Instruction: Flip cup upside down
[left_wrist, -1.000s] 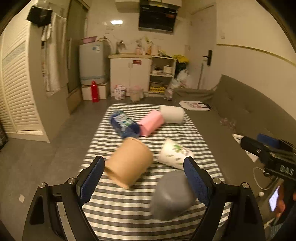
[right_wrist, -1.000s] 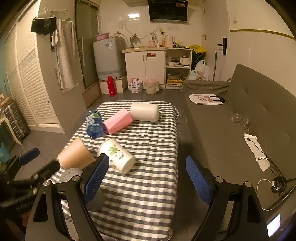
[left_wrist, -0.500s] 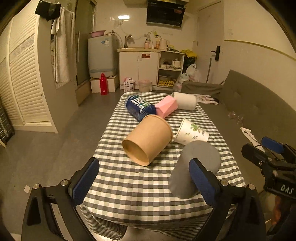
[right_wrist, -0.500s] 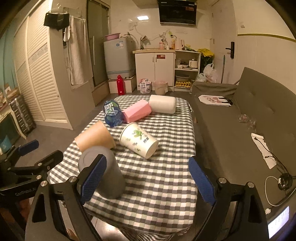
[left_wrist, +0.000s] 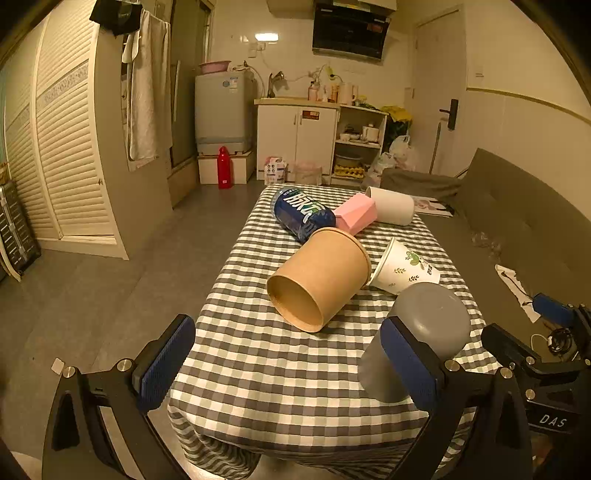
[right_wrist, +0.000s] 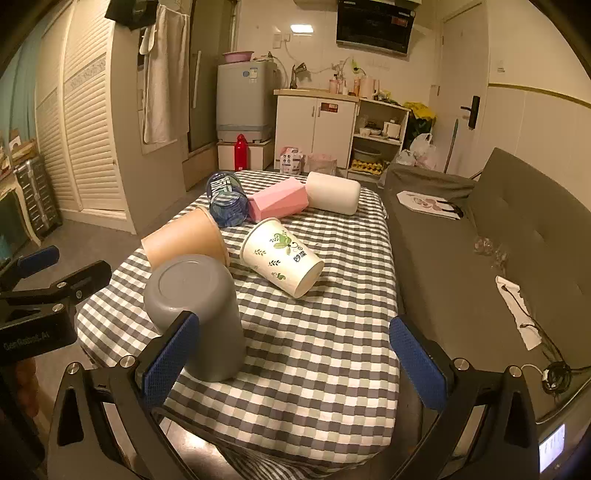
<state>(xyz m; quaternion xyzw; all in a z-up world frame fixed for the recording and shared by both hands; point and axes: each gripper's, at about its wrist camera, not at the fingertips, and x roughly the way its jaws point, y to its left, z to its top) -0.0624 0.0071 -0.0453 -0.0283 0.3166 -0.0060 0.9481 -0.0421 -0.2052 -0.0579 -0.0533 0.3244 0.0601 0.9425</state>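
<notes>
Left gripper (left_wrist: 288, 363) and right gripper (right_wrist: 293, 356) both spread wide, holding nothing. Grey cup (right_wrist: 195, 310) stands base-up at the near end of the checked table (right_wrist: 332, 354), beside the tan cup (right_wrist: 184, 236). Likely done; draw clear without nudging it.

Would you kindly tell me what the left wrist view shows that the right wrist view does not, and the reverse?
Only the left wrist view shows the open mouth of the brown cup and the lettering along the blue can.

Only the right wrist view shows the mouth of the leaf-print cup and the can's clear end.

Both show the grey cup standing upside down on the checked tablecloth, the pink box, the white cup lying on its side, the sofa, and each hand-held gripper open and empty.
</notes>
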